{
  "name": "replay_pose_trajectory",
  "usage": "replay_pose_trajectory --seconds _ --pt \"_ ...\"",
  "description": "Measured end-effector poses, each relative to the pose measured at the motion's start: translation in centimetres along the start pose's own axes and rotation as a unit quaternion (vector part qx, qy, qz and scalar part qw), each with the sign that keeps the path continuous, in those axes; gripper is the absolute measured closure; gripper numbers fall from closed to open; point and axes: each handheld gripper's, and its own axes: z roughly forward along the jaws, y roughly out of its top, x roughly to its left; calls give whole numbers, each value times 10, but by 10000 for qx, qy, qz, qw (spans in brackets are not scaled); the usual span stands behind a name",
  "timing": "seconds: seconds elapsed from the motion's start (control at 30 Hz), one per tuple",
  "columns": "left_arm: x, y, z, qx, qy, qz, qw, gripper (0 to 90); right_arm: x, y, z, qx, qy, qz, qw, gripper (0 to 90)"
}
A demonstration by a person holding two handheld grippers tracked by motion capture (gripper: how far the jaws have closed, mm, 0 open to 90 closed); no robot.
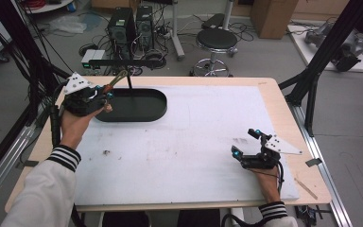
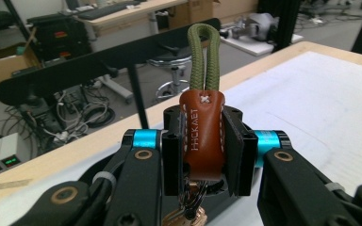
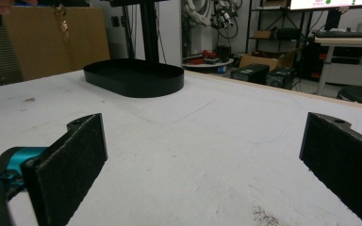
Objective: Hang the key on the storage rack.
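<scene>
A key fob (image 2: 201,134) of brown leather with a green cord loop (image 2: 203,52) stands upright between the pads of my left gripper (image 2: 202,153), which is shut on it. Keys hang below the leather tab. In the high view my left gripper (image 1: 107,92) is at the left end of a black oval tray (image 1: 137,111), with the fob's loop (image 1: 118,78) pointing up toward a black horizontal bar (image 1: 123,62) on a thin post. My right gripper (image 1: 245,143) rests low over the white mat at the right, open, with nothing between its pads (image 3: 82,146).
The white mat (image 1: 189,142) covers most of the wooden table. In the right gripper view the tray (image 3: 134,77) lies far ahead, with the hanging keys (image 3: 62,21) at the top left. A stool (image 1: 216,40) and computer towers stand beyond the table's far edge.
</scene>
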Motion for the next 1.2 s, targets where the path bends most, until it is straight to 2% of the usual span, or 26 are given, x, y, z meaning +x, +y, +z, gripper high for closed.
replay_pose_trajectory --seconds 0.17,0.3,0.37,0.57,0.83,1.2 --pt "7 1 5 68 176 8 9998 717 2 -5 -3 -97 -129 -27 9999 3" --pt "13 6 9 10 332 -27 9994 717 1 -9 -4 -207 -230 -31 9995 3" --pt "17 7 11 -2 385 -61 9992 718 2 -8 -5 -276 -226 -90 9993 3" --pt "27 8 20 61 594 -115 9981 717 0 -10 -5 -282 -245 -28 9993 3" --pt "33 4 33 143 684 -174 9974 717 3 -11 -5 -290 -292 -84 9991 3" --pt "39 -4 43 244 811 -273 9960 717 2 -11 -5 -290 -292 -87 9991 3"
